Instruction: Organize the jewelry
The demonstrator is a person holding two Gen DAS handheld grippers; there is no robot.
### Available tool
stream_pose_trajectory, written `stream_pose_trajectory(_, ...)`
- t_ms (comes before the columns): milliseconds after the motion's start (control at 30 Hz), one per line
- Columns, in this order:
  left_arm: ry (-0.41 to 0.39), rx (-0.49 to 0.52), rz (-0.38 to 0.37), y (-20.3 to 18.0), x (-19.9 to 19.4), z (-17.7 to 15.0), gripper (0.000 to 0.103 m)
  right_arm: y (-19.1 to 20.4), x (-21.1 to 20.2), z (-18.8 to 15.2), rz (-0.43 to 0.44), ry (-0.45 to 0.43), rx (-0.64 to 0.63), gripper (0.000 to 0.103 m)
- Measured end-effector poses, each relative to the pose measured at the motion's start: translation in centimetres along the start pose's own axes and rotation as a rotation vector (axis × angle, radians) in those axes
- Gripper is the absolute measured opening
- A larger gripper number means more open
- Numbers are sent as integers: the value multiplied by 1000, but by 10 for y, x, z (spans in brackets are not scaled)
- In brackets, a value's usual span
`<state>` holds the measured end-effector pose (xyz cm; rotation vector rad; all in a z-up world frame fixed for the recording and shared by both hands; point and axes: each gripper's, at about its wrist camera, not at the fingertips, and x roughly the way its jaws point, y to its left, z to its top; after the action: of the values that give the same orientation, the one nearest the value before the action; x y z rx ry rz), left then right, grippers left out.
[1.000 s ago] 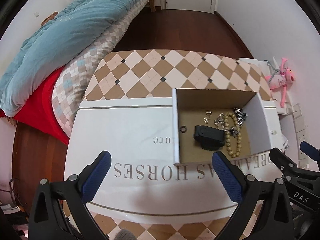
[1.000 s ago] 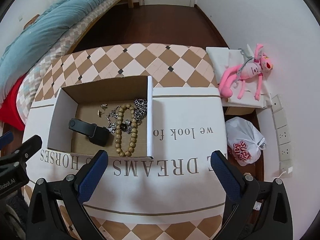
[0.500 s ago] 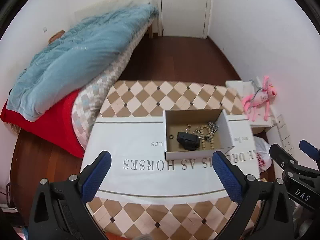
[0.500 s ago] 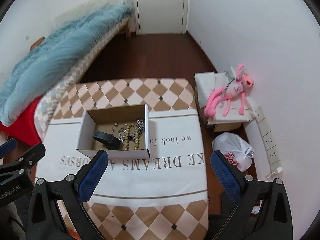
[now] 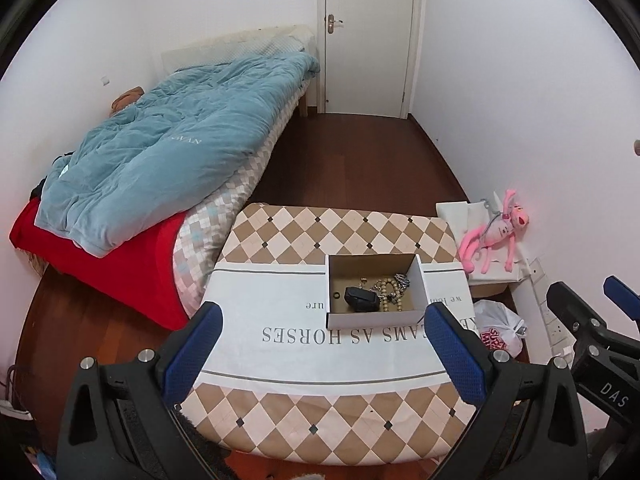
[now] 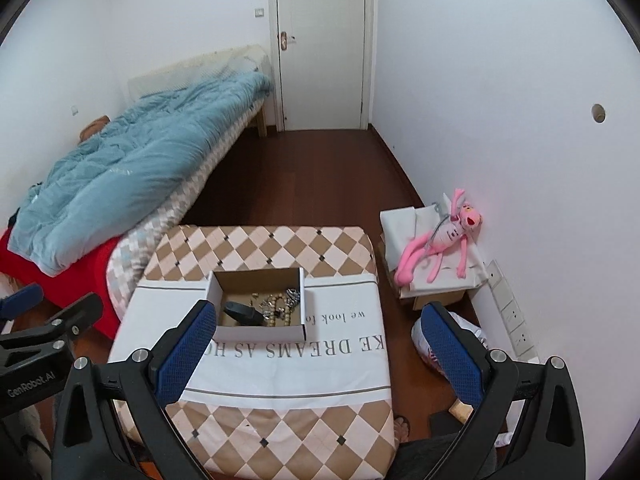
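both grippers, left gripper (image 5: 320, 344) and right gripper (image 6: 316, 344), hung spread and empty above the box (image 5: 374, 322); beads (image 5: 388, 294) lay inside the box

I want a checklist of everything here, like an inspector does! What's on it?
Surface: table in checked cover, white printed cloth over it.
Job's things: open cardboard box holding bead bracelet, silver chains, black case, small ring.
Clutter: nothing seen on the table.
Grippers: left tool and right tool open, empty, above the table.
Cables: nothing seen.
Surroundings: bed with blue quilt, pink plush toy, plastic bag, door.
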<state>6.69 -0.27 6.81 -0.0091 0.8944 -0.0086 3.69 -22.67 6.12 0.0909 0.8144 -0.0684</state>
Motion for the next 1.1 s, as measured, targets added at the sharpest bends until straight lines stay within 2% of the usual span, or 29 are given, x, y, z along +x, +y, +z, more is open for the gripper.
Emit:
stream_pose_trajectory(233,8,2,5,1,-4,0,103,-1,-15,0,10,-5,9,103)
stream_pose_trajectory(400,63,-7,8,-1,10,5,103,0,-7,6,-1,22,7,103)
stream_pose_trajectory(767,148,-9,43,-1,60,27,103,7,56,29,-24,130,-12,103)
stream_pose_trajectory(1100,246,3,52,-4,99,26,103,8,105,26,-36,243,-31,103)
